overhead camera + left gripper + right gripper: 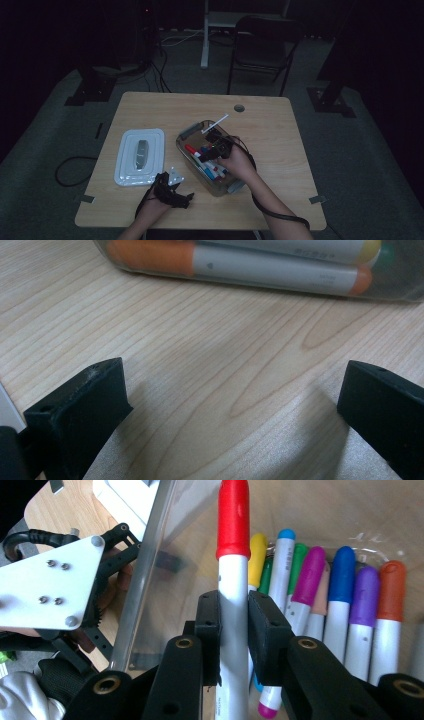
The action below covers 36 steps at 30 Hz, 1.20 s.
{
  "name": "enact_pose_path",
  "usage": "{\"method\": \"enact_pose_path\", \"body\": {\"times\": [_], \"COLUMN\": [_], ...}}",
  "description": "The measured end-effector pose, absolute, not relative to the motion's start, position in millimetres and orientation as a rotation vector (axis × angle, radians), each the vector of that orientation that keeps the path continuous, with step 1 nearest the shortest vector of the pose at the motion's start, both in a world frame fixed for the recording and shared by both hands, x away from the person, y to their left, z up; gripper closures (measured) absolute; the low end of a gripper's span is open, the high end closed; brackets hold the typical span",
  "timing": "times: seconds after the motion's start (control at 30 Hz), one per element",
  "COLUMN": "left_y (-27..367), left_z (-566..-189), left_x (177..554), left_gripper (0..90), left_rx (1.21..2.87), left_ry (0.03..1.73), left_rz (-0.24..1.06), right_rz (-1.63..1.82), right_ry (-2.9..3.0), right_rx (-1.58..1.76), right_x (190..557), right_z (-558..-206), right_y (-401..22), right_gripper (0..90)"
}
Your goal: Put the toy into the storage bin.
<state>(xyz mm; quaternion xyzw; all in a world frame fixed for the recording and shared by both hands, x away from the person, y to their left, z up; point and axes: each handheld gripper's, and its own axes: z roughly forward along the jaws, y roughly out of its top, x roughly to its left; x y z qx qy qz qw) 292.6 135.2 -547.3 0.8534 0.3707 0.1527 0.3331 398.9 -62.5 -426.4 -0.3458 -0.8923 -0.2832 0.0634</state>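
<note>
1. Red-capped, with a white barrel, the marker is clamped between the two black jaws of the right gripper; its cap points away from the camera, over the other markers.
2. Clear plastic forms the box under it, on the wooden table right of centre. The box holds a row of markers with yellow, blue, green, purple and orange caps, lying side by side.
3. From the high view, the right hand reaches forward over the near end of the box, forearm coming in from the lower right, with its gripper among the markers.
4. The left gripper sits low over bare table, jaws wide apart with nothing between them, just short of the box's wall; orange-capped markers show through it.
5. The left hand rests near the table's front edge, beside a white lid lying flat to the left of the box.
</note>
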Motion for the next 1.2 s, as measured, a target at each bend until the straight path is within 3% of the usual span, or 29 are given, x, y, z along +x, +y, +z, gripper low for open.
{"method": "enact_pose_path", "body": {"times": [0.57, 0.77, 0.97, 1.2], "left_y": [135, 135, 135, 135], "left_z": [-547, -547, -547, -547], "left_x": [293, 293, 293, 293], "left_gripper": [0.5, 0.5, 0.4, 0.4], "left_rx": [2.227, 2.228, 2.229, 2.227], "left_ry": [0.968, 0.968, 0.968, 0.968], "left_rz": [0.4, 0.4, 0.398, 0.4], "right_rz": [-0.605, -0.612, -0.781, -1.06], "right_ry": [-2.757, -2.744, -2.745, -2.706], "right_rx": [-1.041, -1.017, -1.013, -1.116], "right_x": [408, 408, 403, 399], "right_z": [-456, -456, -434, -393], "right_y": [-33, -33, -54, -121], "right_gripper": [75.9, 70.0, 66.5, 64.0]}}
